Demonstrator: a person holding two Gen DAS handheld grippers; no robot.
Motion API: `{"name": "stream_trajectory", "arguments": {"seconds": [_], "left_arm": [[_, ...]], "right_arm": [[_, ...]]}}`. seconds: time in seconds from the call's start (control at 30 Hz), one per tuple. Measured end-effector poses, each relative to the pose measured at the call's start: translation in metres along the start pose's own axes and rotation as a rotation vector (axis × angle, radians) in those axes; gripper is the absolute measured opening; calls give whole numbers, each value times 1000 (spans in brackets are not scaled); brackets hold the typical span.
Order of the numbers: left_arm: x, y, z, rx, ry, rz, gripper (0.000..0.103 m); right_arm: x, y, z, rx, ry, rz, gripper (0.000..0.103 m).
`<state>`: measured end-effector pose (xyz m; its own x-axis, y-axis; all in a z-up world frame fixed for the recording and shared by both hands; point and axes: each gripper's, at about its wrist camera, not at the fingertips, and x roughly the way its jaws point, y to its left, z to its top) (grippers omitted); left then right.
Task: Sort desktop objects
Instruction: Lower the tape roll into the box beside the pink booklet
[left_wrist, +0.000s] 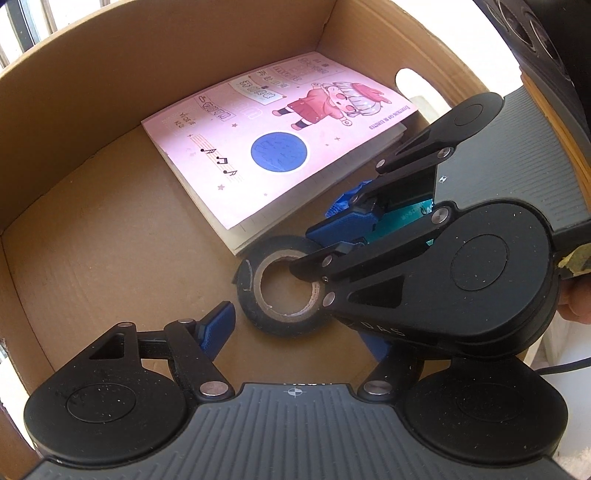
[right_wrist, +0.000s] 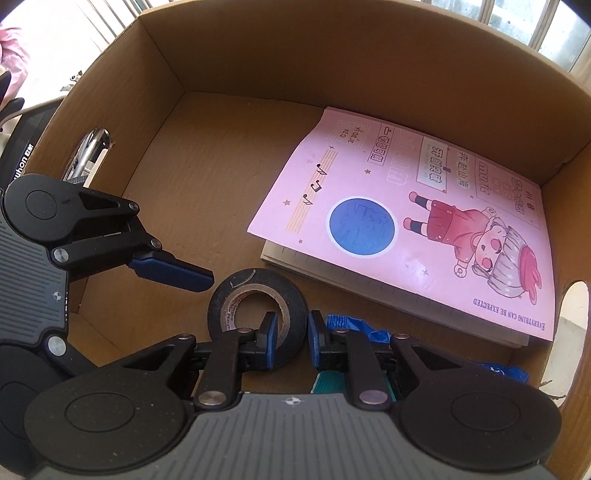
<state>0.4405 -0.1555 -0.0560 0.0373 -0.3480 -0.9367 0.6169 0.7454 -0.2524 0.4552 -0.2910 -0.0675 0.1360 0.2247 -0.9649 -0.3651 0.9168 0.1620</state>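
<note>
A black tape roll (left_wrist: 280, 295) (right_wrist: 255, 291) lies flat on the floor of a cardboard box (left_wrist: 147, 74) (right_wrist: 295, 55). My right gripper (left_wrist: 304, 247) (right_wrist: 291, 338) is shut on the roll's wall, one finger inside the hole and one outside. My left gripper (left_wrist: 295, 325) stands open over the roll's near side, its pads not pressing it. In the right wrist view, one of its blue fingers (right_wrist: 173, 273) ends just left of the roll. A pink notebook (left_wrist: 277, 147) (right_wrist: 406, 221) lies flat in the box's corner.
Blue wrappers (right_wrist: 354, 326) and a teal item (right_wrist: 332, 380) lie under my right gripper, beside the notebook. The box walls have oval handle holes (left_wrist: 417, 88) (right_wrist: 572, 321). Bare cardboard floor (left_wrist: 110, 240) (right_wrist: 192, 177) lies beside the notebook.
</note>
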Motion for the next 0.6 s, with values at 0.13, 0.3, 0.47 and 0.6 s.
{"name": "stream_trajectory", "arguments": {"seconds": [0.13, 0.3, 0.47, 0.6], "left_arm": [[-1, -2, 0, 13, -5, -1, 74], [-6, 5, 0, -10, -29, 8, 75], [-12, 6, -2, -7, -53, 30, 76], [-16, 4, -3, -6, -68, 51, 79]], "right_arm": [[-1, -2, 0, 17, -10, -12, 18], [-3, -5, -2, 51, -37, -23, 17], [-5, -7, -9, 90, -66, -26, 17], [-13, -8, -13, 112, -103, -24, 19]]}}
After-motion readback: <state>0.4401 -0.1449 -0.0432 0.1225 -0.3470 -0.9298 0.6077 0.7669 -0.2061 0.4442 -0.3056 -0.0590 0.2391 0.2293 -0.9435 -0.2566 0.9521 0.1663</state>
